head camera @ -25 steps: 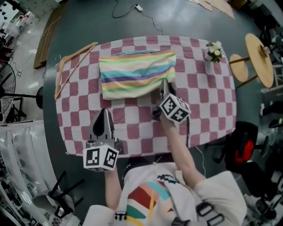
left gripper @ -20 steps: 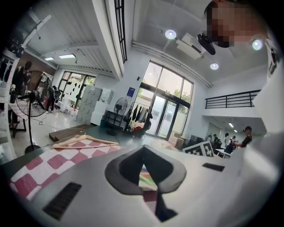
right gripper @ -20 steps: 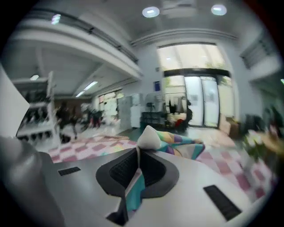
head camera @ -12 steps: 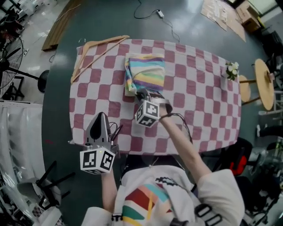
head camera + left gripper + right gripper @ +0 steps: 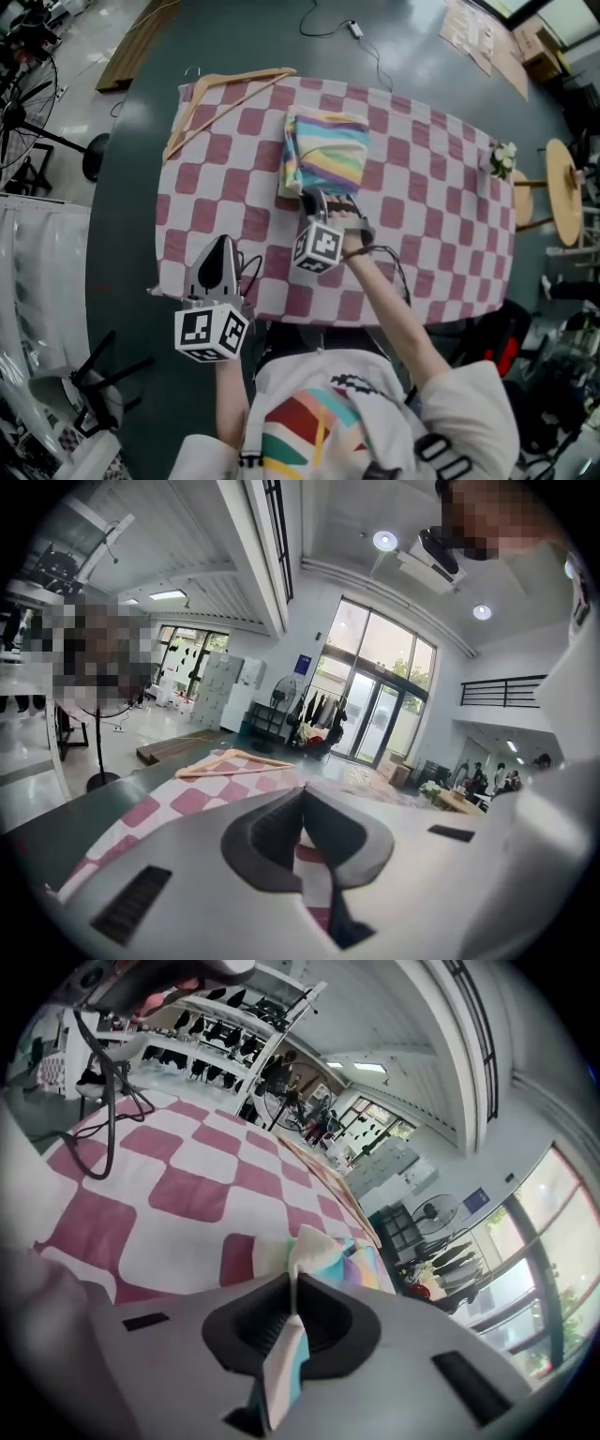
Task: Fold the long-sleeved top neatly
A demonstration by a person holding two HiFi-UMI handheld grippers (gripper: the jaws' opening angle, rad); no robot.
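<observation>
Striped top (image 5: 326, 159) lay folded on the checked table (image 5: 441, 225)
Right gripper (image 5: 313, 199) was clamped on the top's near edge; left gripper (image 5: 221, 247) was shut and empty above the table's near side. Dark floor (image 5: 131, 234) lay all round.

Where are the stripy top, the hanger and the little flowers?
striped top (image 5: 330, 155), head view, middle of the folded cloth.
wooden hanger (image 5: 246, 78), head view, its upper arm.
flowers (image 5: 503, 157), head view, the white blooms.
</observation>
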